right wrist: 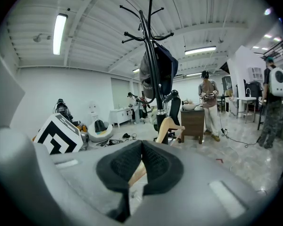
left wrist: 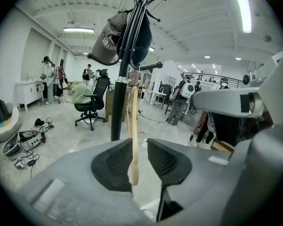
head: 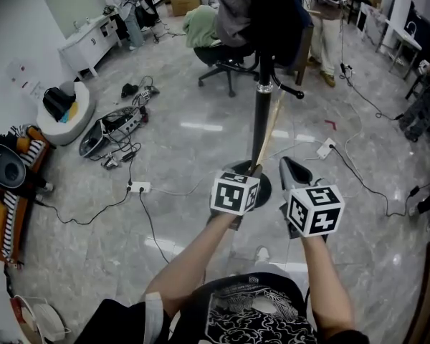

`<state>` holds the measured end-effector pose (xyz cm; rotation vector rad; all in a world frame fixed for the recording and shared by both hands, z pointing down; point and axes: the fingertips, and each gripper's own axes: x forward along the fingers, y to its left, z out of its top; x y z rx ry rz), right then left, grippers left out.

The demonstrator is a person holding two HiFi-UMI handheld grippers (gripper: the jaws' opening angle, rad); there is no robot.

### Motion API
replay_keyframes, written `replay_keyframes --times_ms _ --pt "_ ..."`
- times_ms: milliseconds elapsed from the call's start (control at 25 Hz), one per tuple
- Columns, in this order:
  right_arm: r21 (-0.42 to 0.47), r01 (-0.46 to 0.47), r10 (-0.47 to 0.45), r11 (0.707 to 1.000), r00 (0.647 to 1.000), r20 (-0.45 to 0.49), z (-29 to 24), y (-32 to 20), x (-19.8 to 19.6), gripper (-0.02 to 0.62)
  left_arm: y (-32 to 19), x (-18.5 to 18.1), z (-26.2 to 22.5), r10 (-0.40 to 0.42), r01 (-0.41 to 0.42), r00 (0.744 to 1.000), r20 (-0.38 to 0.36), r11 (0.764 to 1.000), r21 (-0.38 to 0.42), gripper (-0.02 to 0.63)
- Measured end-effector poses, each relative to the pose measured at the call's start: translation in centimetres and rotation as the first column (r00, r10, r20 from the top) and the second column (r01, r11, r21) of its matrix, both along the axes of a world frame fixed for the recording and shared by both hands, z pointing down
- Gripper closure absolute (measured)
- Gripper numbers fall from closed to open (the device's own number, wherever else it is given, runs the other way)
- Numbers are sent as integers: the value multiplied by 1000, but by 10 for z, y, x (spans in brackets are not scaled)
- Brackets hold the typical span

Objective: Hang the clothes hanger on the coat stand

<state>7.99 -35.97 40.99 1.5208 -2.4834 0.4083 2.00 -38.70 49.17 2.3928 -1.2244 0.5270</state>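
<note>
Pale wooden clothes hanger point(head: 267, 136), clamped at its lower end in the narrowly parted jaws of the left gripper point(head: 251, 170), stands against the black metal coat stand point(head: 261, 124), apparently not yet hooked; right gripper point(head: 289, 166) jaws closed, empty.

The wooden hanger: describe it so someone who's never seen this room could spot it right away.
Find the tall black coat stand on the grey floor, just in front of the office chair. Slanting up beside its pole, from between the pads of the left tool, is the wooden hanger. It is the only pale, bare-wood piece there, against the black pole.
</note>
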Motion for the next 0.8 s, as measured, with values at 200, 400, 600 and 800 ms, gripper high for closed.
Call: replay_keyframes --times_ms 200,400,600,800 --pt "0 -3 3 1000 1000 -2 2 15 -3 595 16 2 -14 18 -18 1000 -14 999 33 526" --pt "6 -7 7 1000 1000 -1 0 30 -11 595 34 1 -34 39 -36 999 -37 997 73 528" --pt "12 -8 8 1000 1000 5 -6 42 -18 595 49 2 -57 60 -54 997 -55 993 104 528" --pt "22 -5 5 1000 1000 4 -12 55 -30 595 67 -3 -74 80 -71 995 -64 988 138 537"
